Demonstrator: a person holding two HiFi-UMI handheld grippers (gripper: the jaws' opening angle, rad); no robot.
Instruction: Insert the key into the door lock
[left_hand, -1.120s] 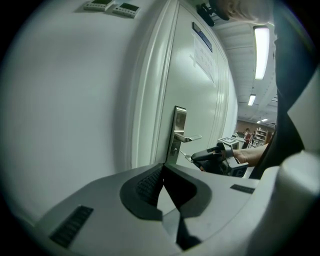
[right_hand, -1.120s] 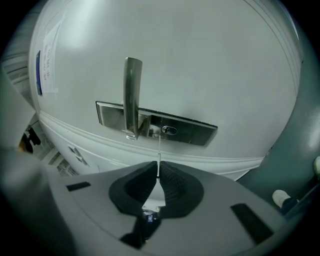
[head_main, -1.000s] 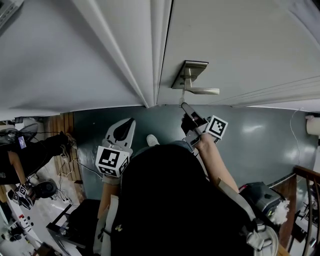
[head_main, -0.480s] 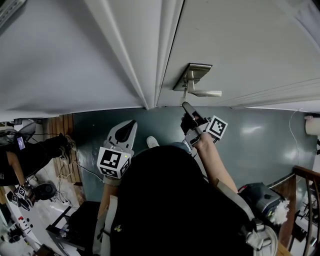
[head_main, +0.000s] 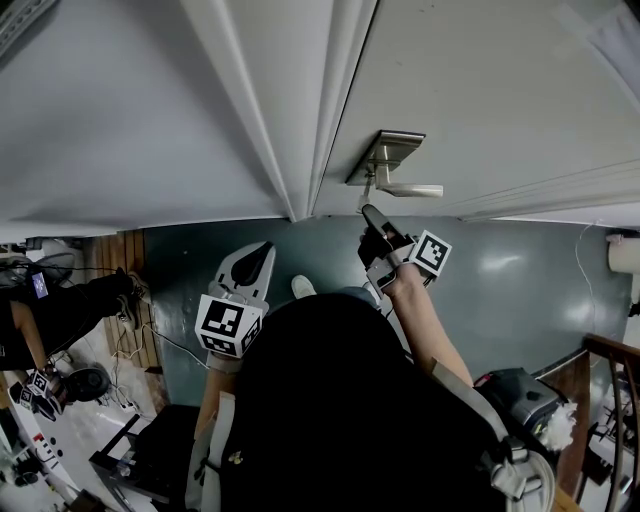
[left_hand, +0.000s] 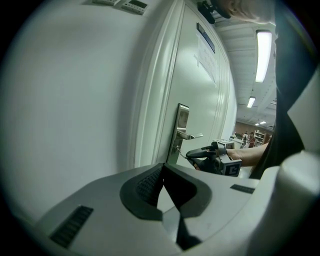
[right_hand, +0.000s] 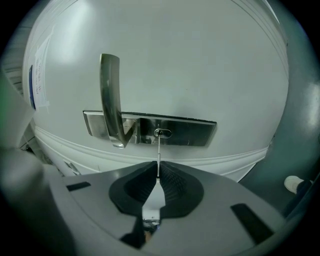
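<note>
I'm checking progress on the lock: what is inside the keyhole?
The tip of the key, held in the shut right gripper, meets the keyhole in the lock plate. How deep it goes is hidden behind the plate.

Closed white door (head_main: 480, 90) over a glossy grey-green floor (head_main: 510, 280).
The door carried a brushed-metal lock plate (head_main: 395, 142) near its edge, with a lever handle (head_main: 415, 190) on it and a keyhole (right_hand: 162, 133) just beside the lever's base. On the floor near the door's foot, a white shoe (head_main: 303, 286) tip showed. Far left, the floor changed to wooden boards (head_main: 112, 255), with loose cables (head_main: 150, 335) lying beside them.
</note>
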